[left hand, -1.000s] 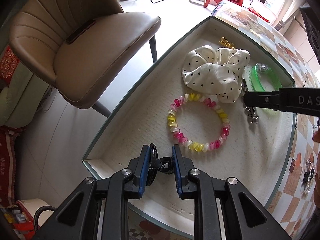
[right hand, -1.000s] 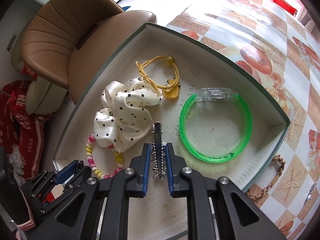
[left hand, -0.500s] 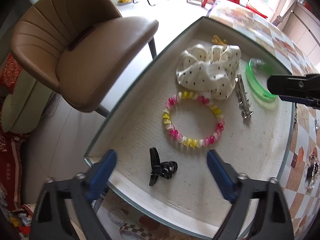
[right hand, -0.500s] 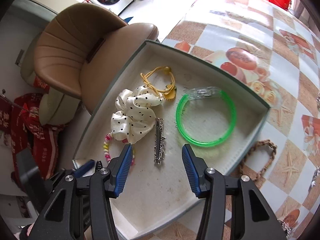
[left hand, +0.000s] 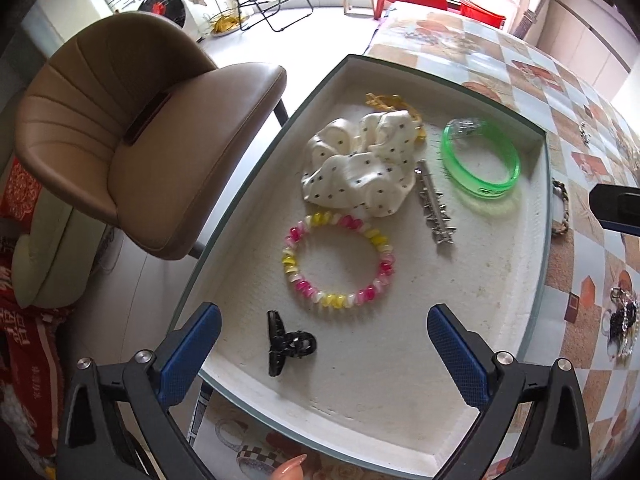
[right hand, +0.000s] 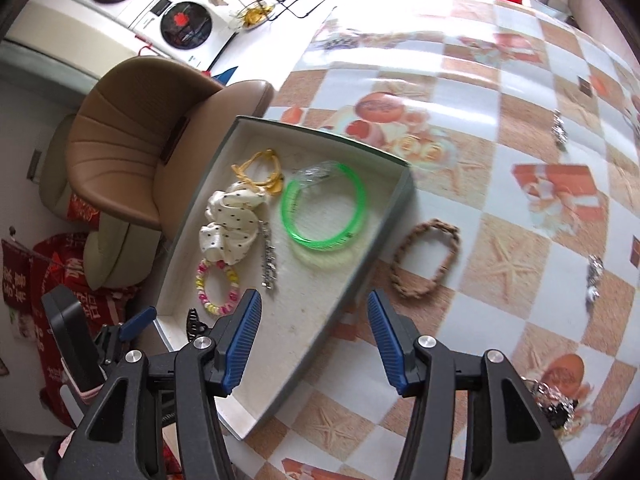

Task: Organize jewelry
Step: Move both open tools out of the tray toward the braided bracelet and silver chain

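A white-lined box on the table holds a black claw clip, a pink-yellow coil bracelet, a polka-dot scrunchie, a silver hair clip, a green bangle and a yellow hair tie. My left gripper is open and empty above the box's near edge, over the black clip. My right gripper is open and empty over the box's right rim. A brown braided bracelet lies on the table outside the box.
A brown chair stands left of the table. More small jewelry pieces lie on the patterned tablecloth to the right, and a dark beaded bundle lies near the right edge.
Both grippers opened, let go of the black claw clip and the silver hair clip in the box, and drew back and up. The right gripper swung right toward the table.
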